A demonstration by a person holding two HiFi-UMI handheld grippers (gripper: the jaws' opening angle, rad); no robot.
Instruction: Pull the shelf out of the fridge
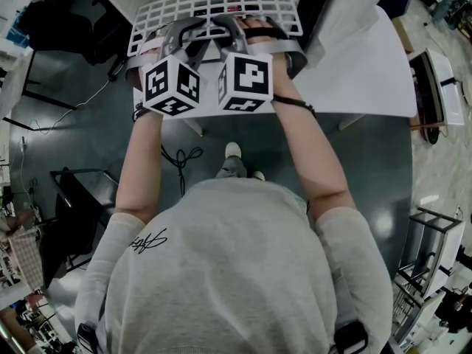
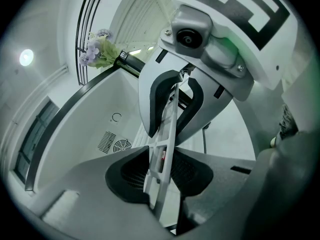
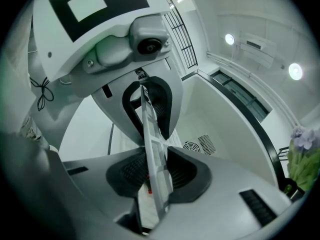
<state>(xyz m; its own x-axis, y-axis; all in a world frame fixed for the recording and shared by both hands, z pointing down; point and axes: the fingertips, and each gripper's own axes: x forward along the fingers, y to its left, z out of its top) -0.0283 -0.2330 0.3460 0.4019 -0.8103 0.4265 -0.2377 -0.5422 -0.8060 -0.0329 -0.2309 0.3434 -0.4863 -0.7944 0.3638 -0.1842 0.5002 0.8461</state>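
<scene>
The person is standing in front of the open white fridge [image 2: 75, 149] and holding a claw in each hand. Both claws are reaching toward the fridge's opening.

The shelf [image 1: 214, 6], a white wire grid, is lying level at the mouth of the fridge with its front edge toward the person. How much of it is sitting inside the fridge cannot be told.

The left claw [image 1: 175, 35] is pinching that front edge. In the left gripper view its dark pads [image 2: 132, 176] are pressing on the white rail of the shelf [image 2: 167, 134] from both sides.

The right claw [image 1: 240, 32] is gripping the same edge just beside the left one. In the right gripper view its jaws are closing on the shelf's rail [image 3: 152, 144] in the same way.

The two marker cubes [image 1: 171, 85] [image 1: 247, 81] are sitting side by side on the person's side of the fridge, almost touching.

Deep in the fridge's back wall a round fan vent [image 3: 192, 146] is showing. A bunch of pale purple flowers [image 2: 97, 51] is standing outside the fridge, near its dark door seal.
</scene>
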